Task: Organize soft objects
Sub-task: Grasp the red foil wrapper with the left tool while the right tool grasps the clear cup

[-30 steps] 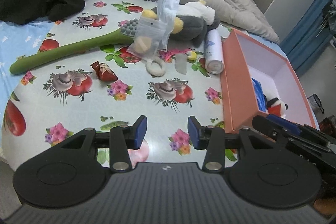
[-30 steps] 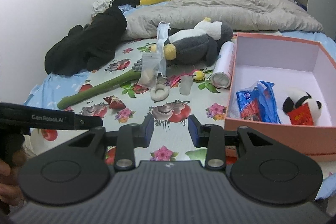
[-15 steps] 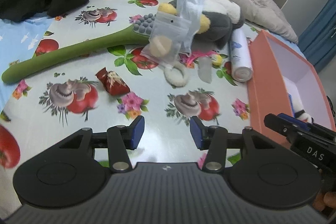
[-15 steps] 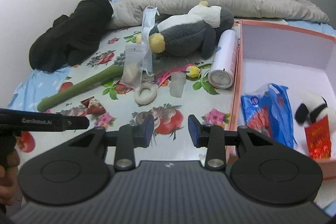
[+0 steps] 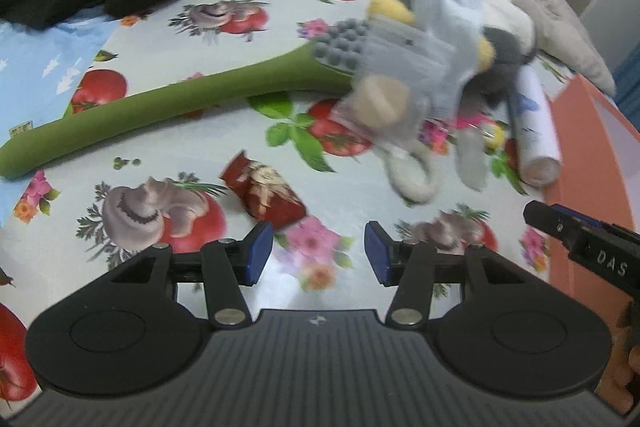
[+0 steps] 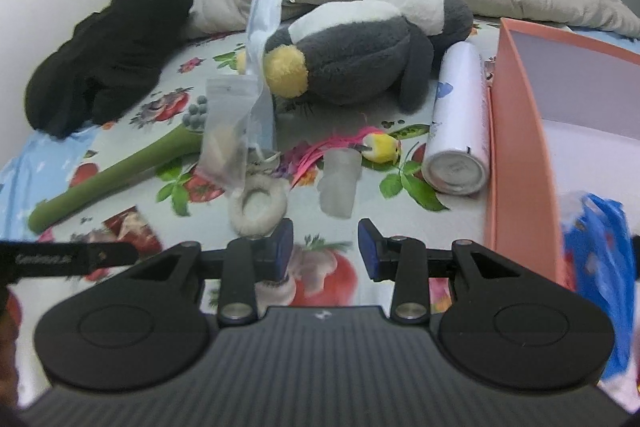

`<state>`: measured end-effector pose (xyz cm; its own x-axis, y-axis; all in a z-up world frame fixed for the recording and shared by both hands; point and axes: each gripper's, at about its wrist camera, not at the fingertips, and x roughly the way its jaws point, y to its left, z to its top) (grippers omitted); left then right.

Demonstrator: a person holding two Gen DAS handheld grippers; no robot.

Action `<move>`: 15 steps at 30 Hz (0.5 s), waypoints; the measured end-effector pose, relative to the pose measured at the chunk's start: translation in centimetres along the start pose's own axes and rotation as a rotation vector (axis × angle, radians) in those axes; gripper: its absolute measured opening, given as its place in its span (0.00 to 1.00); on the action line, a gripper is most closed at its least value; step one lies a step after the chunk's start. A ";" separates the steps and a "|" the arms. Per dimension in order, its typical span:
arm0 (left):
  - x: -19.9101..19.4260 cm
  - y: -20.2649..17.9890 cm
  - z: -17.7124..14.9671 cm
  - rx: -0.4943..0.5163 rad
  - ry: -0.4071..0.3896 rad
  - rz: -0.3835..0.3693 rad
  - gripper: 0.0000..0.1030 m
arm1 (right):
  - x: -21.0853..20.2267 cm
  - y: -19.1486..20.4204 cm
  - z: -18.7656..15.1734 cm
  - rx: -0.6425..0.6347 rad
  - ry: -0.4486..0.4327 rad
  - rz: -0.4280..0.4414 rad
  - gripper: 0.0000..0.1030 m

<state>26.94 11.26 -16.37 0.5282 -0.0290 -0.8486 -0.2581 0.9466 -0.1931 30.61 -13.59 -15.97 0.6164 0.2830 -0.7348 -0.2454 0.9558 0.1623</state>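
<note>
Red wrapper (image 5: 266,195) — beyond left claw (image 5: 319,253)

Grey-white plush penguin (image 6: 360,55) lying on bedsheet (image 6: 400,211)

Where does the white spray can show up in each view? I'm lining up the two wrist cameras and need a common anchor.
Left wrist view: the white spray can lies at the right, just left of the pink box, far beyond the left claw.
Right wrist view: the can is right of center, against the box wall, beyond the right claw.
Shared landmark: the gray plush penguin just behind the can.
</note>
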 end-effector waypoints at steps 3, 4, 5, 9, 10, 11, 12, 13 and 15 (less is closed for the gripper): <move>1.0 0.9 0.3 -0.031 -0.004 0.023 0.55 | 2.0 0.1 0.6 0.003 0.002 -0.003 0.38; 1.4 1.2 0.4 -0.042 -0.007 0.028 0.55 | 2.6 0.2 0.8 -0.001 -0.001 -0.008 0.38; 1.8 1.5 0.5 -0.055 -0.008 0.035 0.55 | 3.3 0.2 1.0 -0.005 -0.001 -0.017 0.38; 3.1 2.2 0.6 -0.078 -0.009 0.060 0.56 | 5.5 0.1 1.6 0.003 0.007 -0.028 0.38; 3.3 2.4 0.7 -0.091 -0.009 0.065 0.56 | 5.9 0.2 1.8 0.005 0.005 -0.031 0.38; 3.6 2.7 0.7 -0.108 -0.011 0.064 0.56 | 6.4 0.2 2.0 0.005 0.000 -0.037 0.37; 3.8 3.0 0.8 -0.121 -0.014 0.057 0.56 | 6.7 0.2 2.1 0.006 -0.009 -0.045 0.37; 3.9 3.1 1.0 -0.127 -0.019 0.056 0.56 | 7.1 0.2 2.3 0.007 -0.012 -0.052 0.37; 4.0 3.2 1.1 -0.128 -0.033 0.056 0.56 | 7.9 0.1 2.4 0.015 -0.006 -0.061 0.37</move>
<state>29.12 14.55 -19.81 0.5358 0.0353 -0.8436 -0.3877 0.8978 -0.2087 37.29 -11.01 -20.20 0.6344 0.2246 -0.7397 -0.1963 0.9723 0.1270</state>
